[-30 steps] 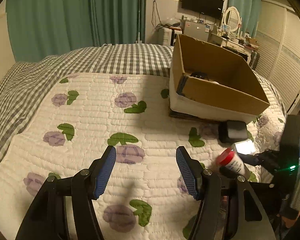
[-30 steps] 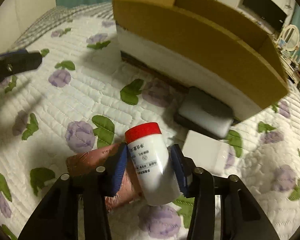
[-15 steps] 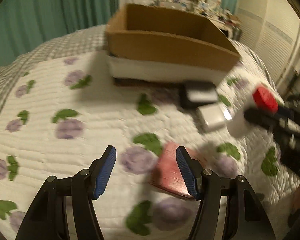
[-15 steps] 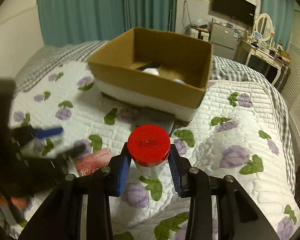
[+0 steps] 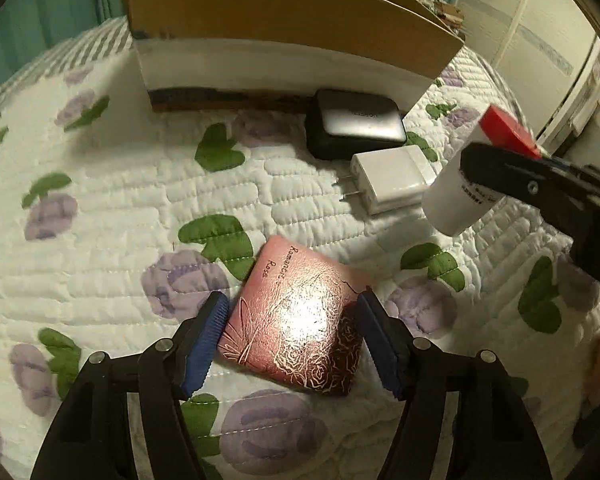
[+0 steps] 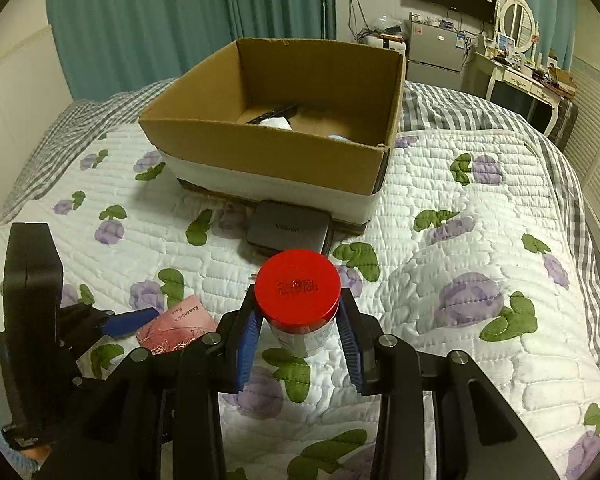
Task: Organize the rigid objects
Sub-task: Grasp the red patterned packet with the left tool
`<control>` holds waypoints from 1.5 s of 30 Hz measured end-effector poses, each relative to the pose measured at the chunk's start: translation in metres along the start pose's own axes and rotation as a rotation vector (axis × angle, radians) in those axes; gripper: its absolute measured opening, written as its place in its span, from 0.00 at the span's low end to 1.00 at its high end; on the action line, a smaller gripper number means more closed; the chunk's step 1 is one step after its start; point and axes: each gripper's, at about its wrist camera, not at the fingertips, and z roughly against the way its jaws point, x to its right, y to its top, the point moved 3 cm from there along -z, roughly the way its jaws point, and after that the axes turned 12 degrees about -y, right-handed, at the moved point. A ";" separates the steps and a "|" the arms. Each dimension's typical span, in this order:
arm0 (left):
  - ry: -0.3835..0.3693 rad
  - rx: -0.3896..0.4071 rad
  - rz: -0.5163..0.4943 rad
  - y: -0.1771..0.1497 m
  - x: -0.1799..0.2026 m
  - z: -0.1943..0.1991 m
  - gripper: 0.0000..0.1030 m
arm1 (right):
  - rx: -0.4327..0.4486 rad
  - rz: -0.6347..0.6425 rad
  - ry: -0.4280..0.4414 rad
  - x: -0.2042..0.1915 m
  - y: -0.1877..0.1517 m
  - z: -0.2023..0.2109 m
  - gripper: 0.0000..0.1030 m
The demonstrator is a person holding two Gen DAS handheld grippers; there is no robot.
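Note:
My right gripper [image 6: 299,340] is shut on a white bottle with a red cap [image 6: 298,290], held above the quilt; it also shows in the left wrist view [image 5: 464,184]. My left gripper [image 5: 296,340] is open, its blue pads on either side of a pink embossed box [image 5: 296,316] that lies flat on the quilt. The pink box also shows in the right wrist view [image 6: 174,326]. An open cardboard box [image 6: 260,140] stands beyond, with a few items inside.
A dark grey case [image 5: 356,122] lies against the cardboard box's front, also in the right wrist view [image 6: 288,230]. A white plug charger [image 5: 388,180] lies beside it. The flowered quilt [image 6: 460,240] spreads to the right; furniture stands beyond the bed.
My left gripper has swung right and come down around the pink box. My right gripper has lifted the bottle off the quilt and turned it upright toward the cardboard box.

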 end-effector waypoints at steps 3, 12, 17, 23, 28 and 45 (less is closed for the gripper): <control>-0.013 -0.025 -0.028 -0.002 0.002 0.003 0.67 | -0.007 0.008 -0.013 -0.001 -0.001 -0.002 0.35; 0.026 -0.066 -0.117 -0.007 0.010 -0.011 0.72 | -0.042 0.033 -0.043 -0.006 -0.003 -0.013 0.35; 0.015 -0.016 -0.114 -0.006 0.006 0.001 0.69 | -0.001 0.019 -0.042 -0.005 0.000 -0.001 0.35; 0.037 0.105 -0.111 0.003 0.004 0.047 0.68 | 0.070 0.016 -0.039 -0.005 0.013 0.026 0.35; 0.008 0.216 -0.029 0.037 -0.008 0.094 0.22 | 0.162 0.026 -0.046 -0.001 0.044 0.060 0.35; 0.041 0.092 0.029 0.026 -0.041 0.048 0.61 | 0.126 0.000 -0.010 0.007 0.048 0.025 0.35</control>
